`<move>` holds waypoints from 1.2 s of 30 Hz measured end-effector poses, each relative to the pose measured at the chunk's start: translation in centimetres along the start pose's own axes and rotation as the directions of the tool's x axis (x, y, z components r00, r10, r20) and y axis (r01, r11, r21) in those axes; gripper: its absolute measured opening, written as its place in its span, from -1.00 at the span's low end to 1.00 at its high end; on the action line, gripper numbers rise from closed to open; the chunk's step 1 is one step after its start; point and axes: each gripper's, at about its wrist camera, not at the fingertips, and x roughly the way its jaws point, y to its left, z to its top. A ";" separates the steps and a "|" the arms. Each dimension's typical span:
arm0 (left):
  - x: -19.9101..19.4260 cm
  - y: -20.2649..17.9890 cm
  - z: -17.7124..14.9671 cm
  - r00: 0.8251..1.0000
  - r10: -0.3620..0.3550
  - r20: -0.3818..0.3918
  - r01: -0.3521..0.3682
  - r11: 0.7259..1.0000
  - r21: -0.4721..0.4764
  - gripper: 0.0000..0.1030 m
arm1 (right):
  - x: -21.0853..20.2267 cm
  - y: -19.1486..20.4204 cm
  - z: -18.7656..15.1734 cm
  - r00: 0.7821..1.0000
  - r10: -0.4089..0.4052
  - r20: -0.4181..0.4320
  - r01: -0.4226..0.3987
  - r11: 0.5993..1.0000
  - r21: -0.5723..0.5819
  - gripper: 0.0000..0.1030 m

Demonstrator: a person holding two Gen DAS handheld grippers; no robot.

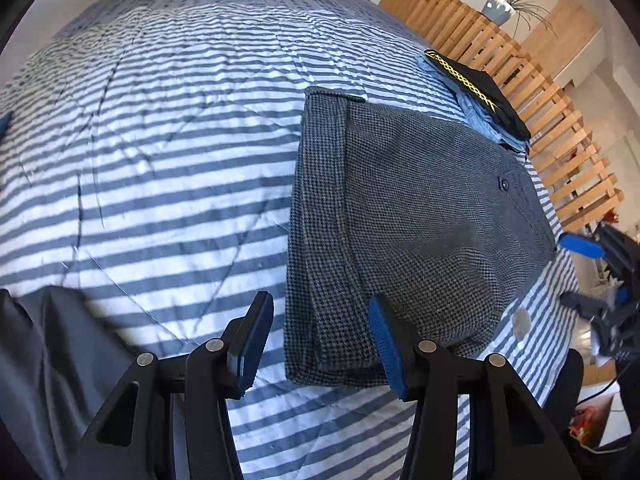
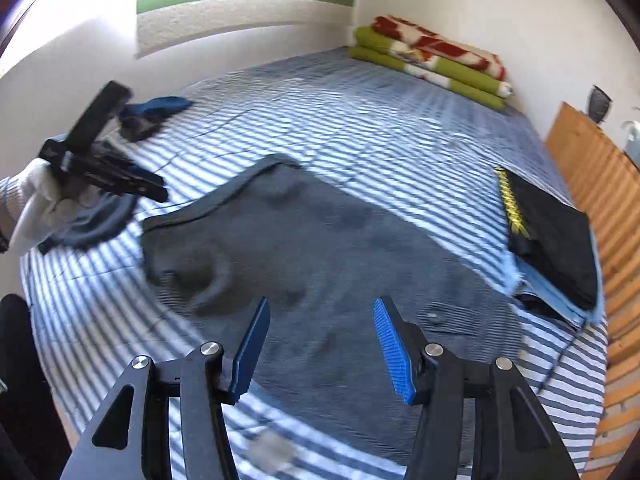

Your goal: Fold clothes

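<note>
two grippers hang over a bed (image 1: 160, 128) with a blue-and-white striped cover, and both have their fingers parted with nothing between the pads. the folded grey checked garment (image 1: 420, 216) lies flat on the bed; in the left wrist view the left gripper (image 1: 318, 340) sits at its near edge, the right-side finger (image 1: 386, 344) over the cloth's near corner and the other finger (image 1: 252, 344) over bare stripes just beside it. whether that finger touches the cloth cannot be told. the right gripper (image 2: 320, 348) hovers above the same garment's near part, blurred in the right wrist view, fingers apart and empty. beyond the garment, near the wooden slatted bed frame (image 1: 532, 80), a stack of folded clothes (image 2: 556, 240) rests, black with a yellow patterned strip on top of light blue. a dark garment (image 1: 44, 344) lies at the near left. no readable writing or brand shows anywhere.
</note>
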 end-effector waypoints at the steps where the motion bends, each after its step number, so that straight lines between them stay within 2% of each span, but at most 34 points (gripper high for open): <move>1: 0.1 0.0 -0.5 1.000 -0.026 -0.001 0.026 1.000 -0.011 0.04 | 0.8 1.8 0.3 1.000 0.017 -0.010 -0.017 1.000 -0.026 -0.02; 4: 0.3 -0.1 -1.4 0.999 -0.037 -0.001 0.037 0.999 -0.011 0.01 | 3.1 5.9 0.5 0.997 0.053 -0.054 -0.057 0.996 -0.069 -0.02; 7: 0.2 -0.1 -1.6 0.998 -0.069 0.001 0.069 0.998 -0.013 -0.24 | 5.3 7.6 1.2 0.995 0.058 -0.087 -0.063 0.996 -0.062 -0.02; 8: 0.3 -0.1 -1.7 0.997 -0.077 -0.001 0.077 0.997 -0.014 -0.39 | 5.8 7.8 1.3 0.994 0.056 -0.095 -0.061 0.997 -0.047 -0.02; 11: 0.6 -0.4 -1.4 0.997 -0.074 -0.004 0.074 0.997 -0.001 -0.50 | 7.3 8.3 1.7 0.992 0.047 -0.120 -0.050 0.999 -0.018 -0.04; 15: 0.2 -0.9 -1.1 0.999 -0.040 0.025 0.040 0.999 0.029 -0.76 | 8.0 8.1 1.5 0.985 0.059 -0.164 -0.058 0.998 0.014 -0.38; 17: -0.2 -0.7 -0.7 0.998 -0.037 0.043 0.036 0.999 0.020 -0.82 | 8.2 8.2 1.4 0.983 0.061 -0.173 -0.059 0.998 0.015 -0.59; 21: -1.6 -0.3 0.5 0.997 -0.025 0.080 0.024 1.000 0.009 -0.86 | 7.9 8.4 1.2 0.983 0.066 -0.174 -0.066 0.998 0.003 -0.77; 25: -2.6 -0.7 1.1 0.996 -0.012 0.092 0.009 0.999 0.036 -0.89 | 6.3 8.6 0.8 0.985 0.093 -0.148 -0.098 0.995 -0.028 -0.80; 27: -1.9 -0.6 0.9 0.998 -0.011 0.060 0.009 0.999 0.032 -0.90 | 5.8 8.8 0.4 0.986 0.099 -0.135 -0.106 0.993 -0.051 -0.80; 28: -1.2 -0.6 0.5 1.000 -0.008 0.016 0.007 0.999 0.040 -0.90 | 6.0 9.1 0.2 0.985 0.097 -0.141 -0.107 0.992 -0.063 -0.80; 31: -0.3 0.2 -1.1 0.997 0.044 -0.062 -0.041 0.998 0.040 -0.59 | 7.0 9.8 -0.5 0.975 0.122 -0.188 -0.140 0.986 -0.088 -0.74; 33: -1.6 0.8 -1.4 0.998 0.055 -0.025 -0.055 0.998 0.011 -0.58 | 6.4 9.5 -0.7 0.969 0.156 -0.192 -0.173 0.982 -0.072 -0.68; 36: -4.2 0.0 -1.5 0.996 0.062 0.063 -0.063 0.998 0.010 -0.59 | 3.4 7.5 -0.7 0.975 0.187 -0.118 -0.189 0.982 -0.009 -0.47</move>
